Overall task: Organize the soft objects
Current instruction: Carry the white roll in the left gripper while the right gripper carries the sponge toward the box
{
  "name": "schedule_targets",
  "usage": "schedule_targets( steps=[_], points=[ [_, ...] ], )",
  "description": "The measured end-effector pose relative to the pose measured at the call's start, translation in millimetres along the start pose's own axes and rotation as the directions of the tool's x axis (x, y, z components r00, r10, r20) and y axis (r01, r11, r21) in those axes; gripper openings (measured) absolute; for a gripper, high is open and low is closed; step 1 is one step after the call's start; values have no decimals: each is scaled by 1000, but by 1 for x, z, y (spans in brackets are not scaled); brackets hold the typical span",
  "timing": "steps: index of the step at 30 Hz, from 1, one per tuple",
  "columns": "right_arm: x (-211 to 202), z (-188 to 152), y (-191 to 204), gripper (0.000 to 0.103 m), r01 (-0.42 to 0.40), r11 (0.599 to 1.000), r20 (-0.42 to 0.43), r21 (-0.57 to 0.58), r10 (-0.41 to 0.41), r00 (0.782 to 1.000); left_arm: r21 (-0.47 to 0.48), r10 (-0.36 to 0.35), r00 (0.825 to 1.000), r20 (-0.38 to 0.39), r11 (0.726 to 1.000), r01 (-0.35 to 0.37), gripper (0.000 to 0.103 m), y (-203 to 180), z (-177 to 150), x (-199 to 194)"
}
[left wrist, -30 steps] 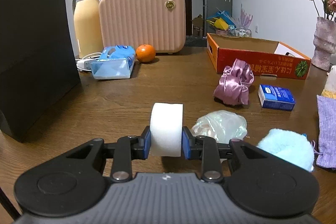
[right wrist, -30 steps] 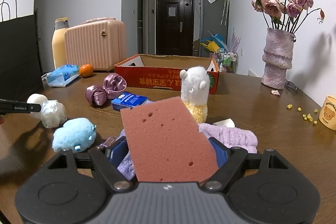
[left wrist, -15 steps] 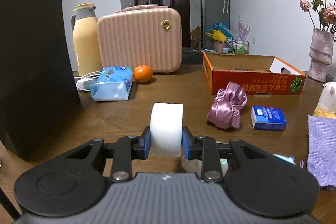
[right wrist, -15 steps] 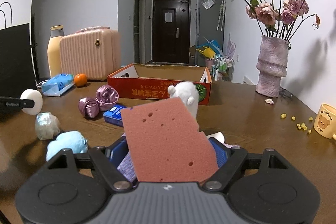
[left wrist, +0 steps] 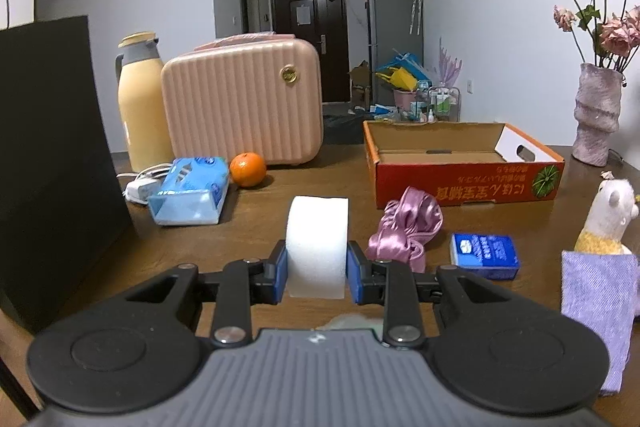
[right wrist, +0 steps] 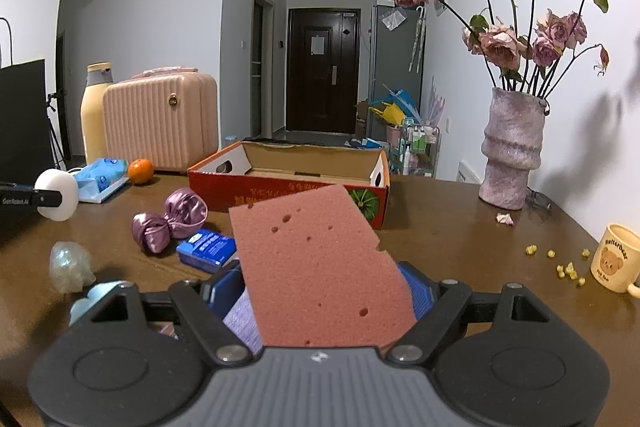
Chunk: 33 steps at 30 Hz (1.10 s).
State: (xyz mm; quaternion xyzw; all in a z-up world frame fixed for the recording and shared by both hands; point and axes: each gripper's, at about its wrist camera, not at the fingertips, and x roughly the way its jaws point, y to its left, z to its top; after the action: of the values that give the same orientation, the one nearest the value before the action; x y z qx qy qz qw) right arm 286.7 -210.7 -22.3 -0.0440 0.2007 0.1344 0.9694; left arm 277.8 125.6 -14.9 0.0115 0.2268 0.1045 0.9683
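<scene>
My left gripper (left wrist: 316, 267) is shut on a white foam roll (left wrist: 317, 243), held above the wooden table; the right wrist view shows that roll (right wrist: 58, 195) at far left. My right gripper (right wrist: 320, 287) is shut on a flat pink sponge (right wrist: 320, 267) that sticks up between the pads. A purple cloth (right wrist: 240, 319) shows under the sponge; whether it is gripped I cannot tell. On the table lie a pink satin scrunchie (left wrist: 404, 231), a light blue plush (right wrist: 96, 295), a clear crinkly bundle (right wrist: 70, 265) and a white alpaca toy (left wrist: 608, 219). An open orange cardboard box (left wrist: 460, 179) stands behind them.
A black paper bag (left wrist: 48, 167) stands at the left, with a thermos (left wrist: 140, 99), a pink case (left wrist: 244, 103), a tissue pack (left wrist: 190, 187) and an orange (left wrist: 248, 169) at the back. A small blue pack (left wrist: 484, 251) lies near the scrunchie. A vase (right wrist: 512, 151) and a mug (right wrist: 616, 259) stand on the right.
Both grippers have risen with their loads still gripped. The blue plush and the clear bundle have dropped toward the bottom edge of both views.
</scene>
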Motion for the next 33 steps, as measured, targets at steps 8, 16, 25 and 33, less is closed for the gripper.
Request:
schedule_targets(
  steps=[8, 16, 25, 33],
  points=[
    [14, 16, -8, 81, -4, 1000, 8, -5, 4, 1000, 18, -23, 1000, 20, 1000, 23, 30, -17, 14, 4],
    [27, 33, -14, 81, -7, 1000, 25, -20, 8, 1000, 32, -42, 999, 29, 999, 41, 30, -33, 32, 14],
    [47, 55, -16, 81, -6, 999, 46, -46, 8, 999, 45, -86, 995, 44, 995, 84, 30, -60, 52, 28],
    [67, 77, -17, 81, -6, 996, 58, -87, 12, 998, 60, -120, 991, 67, 992, 116, 30, -84, 70, 38]
  ],
)
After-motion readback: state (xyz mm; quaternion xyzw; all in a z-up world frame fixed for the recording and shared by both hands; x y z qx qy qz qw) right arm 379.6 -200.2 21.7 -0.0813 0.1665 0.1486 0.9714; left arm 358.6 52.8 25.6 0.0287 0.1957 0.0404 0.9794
